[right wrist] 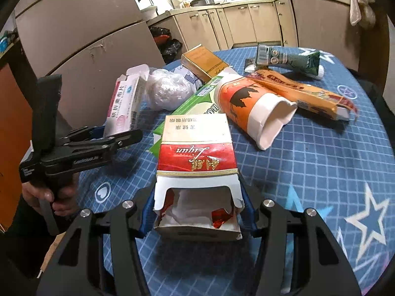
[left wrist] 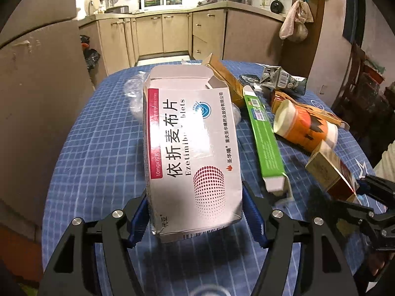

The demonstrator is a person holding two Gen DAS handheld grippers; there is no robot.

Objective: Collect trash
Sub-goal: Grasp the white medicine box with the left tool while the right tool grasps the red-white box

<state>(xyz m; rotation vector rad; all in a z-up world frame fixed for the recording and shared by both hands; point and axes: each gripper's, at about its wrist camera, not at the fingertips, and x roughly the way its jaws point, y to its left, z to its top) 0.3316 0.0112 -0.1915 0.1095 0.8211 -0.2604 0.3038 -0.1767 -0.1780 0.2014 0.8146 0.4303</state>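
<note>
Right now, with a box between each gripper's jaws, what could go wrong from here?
The white medicine box is open and empty-looking; the left gripper holds only its near end, so it may crush or pivot out. The torn cigarette pack in the right gripper could collapse likewise. Lifting it might nudge the green carton just behind.

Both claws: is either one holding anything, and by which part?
Left claw grips the white medicine box across its near end. Right claw grips the torn cigarette pack by its open end.
</note>
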